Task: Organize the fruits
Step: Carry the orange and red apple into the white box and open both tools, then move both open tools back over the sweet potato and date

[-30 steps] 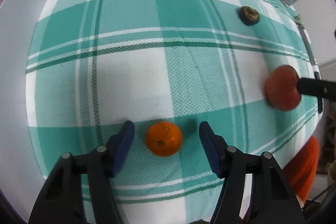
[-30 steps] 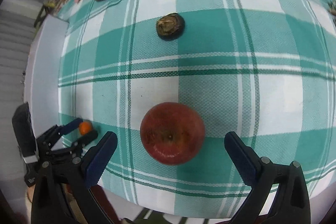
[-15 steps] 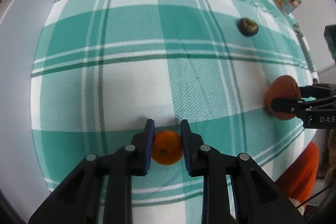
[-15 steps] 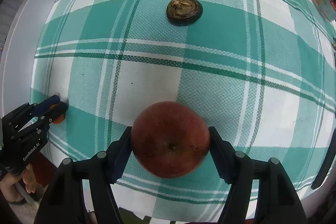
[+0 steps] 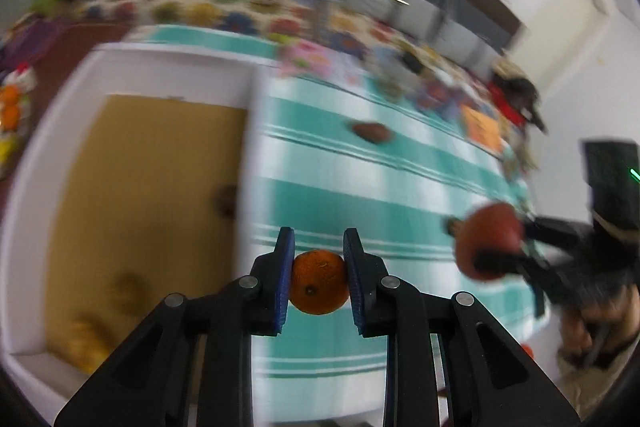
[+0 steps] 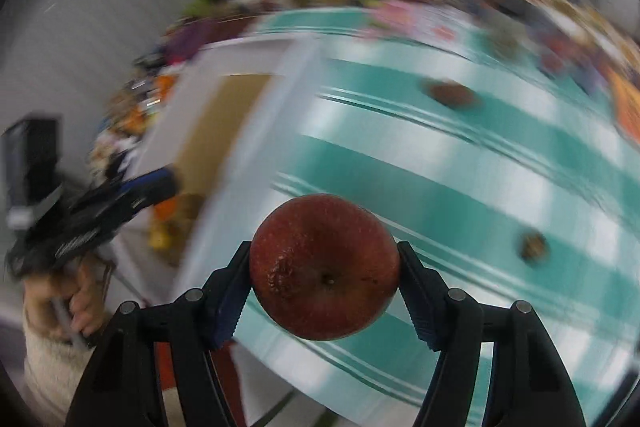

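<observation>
Orange and dimpled, the small round mandarin [image 5: 319,282] sits clamped between the ribbed blue pads [image 5: 285,281] of my left gripper [image 5: 319,281], clear of the table, with its little dark stem scar facing the camera. The black plastic jaw arms are drawn in close on either side of it.

My right gripper [image 6: 325,273] is clenched on the big dark-red apple [image 6: 325,267], whose glossy skin has a rough, scabby patch near the dimpled end. The apple fills the gap between the jaws and hangs above the near edge of the teal-and-white checked cloth [image 5: 344,203].

Left of the cloth lies a shallow white-walled tray with a tan cardboard floor [image 5: 144,187]; blurred yellowish fruit [image 5: 86,341] sits in its near corner and one brownish lump [image 5: 227,201] against its right wall.

On the cloth rest a brown oval fruit [image 6: 450,93] farther off and a small dark wrinkled round thing [image 6: 532,247] nearer. Beyond is a blurred flower-print covering [image 5: 208,9].

In the right wrist view my left hand [image 6: 76,303] grips its handle, with a cream knitted sleeve [image 6: 52,367] below.
</observation>
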Motion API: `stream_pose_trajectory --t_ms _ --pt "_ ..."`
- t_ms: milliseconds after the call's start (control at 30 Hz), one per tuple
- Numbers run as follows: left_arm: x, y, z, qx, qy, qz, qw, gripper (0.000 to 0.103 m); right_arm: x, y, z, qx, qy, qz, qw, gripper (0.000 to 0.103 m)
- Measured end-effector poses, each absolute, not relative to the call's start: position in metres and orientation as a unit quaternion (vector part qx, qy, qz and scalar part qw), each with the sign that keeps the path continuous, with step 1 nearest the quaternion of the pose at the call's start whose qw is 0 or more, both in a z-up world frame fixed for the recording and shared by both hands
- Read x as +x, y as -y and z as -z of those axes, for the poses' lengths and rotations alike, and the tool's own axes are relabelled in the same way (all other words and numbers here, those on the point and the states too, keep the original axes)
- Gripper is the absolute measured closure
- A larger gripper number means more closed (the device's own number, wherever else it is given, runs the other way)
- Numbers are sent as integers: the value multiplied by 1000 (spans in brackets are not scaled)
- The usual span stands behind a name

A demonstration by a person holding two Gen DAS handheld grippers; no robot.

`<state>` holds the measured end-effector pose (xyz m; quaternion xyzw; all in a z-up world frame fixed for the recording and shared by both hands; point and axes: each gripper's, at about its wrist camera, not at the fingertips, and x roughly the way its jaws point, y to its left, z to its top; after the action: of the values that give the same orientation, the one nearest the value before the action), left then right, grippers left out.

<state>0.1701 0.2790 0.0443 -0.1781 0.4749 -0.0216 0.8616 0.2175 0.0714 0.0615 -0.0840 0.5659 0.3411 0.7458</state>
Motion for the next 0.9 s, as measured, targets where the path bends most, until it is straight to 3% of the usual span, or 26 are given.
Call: stream_pose_trajectory --t_ms 267,500,633,900 --pt "179 -382 35 -189 -526 -106 822 78 152 -246 -16 -207 -539 -456 677 34" --pt "180 -407 90 -190 -561 -142 793 76 136 -302 62 -327 -508 -431 671 34" --pt "178 -408 91 -180 -554 -156 797 40 142 -305 73 -305 -507 -422 687 31" --pt "154 -370 18 -173 -458 -154 858 29 176 -219 -5 -198 -441 -398 779 17"
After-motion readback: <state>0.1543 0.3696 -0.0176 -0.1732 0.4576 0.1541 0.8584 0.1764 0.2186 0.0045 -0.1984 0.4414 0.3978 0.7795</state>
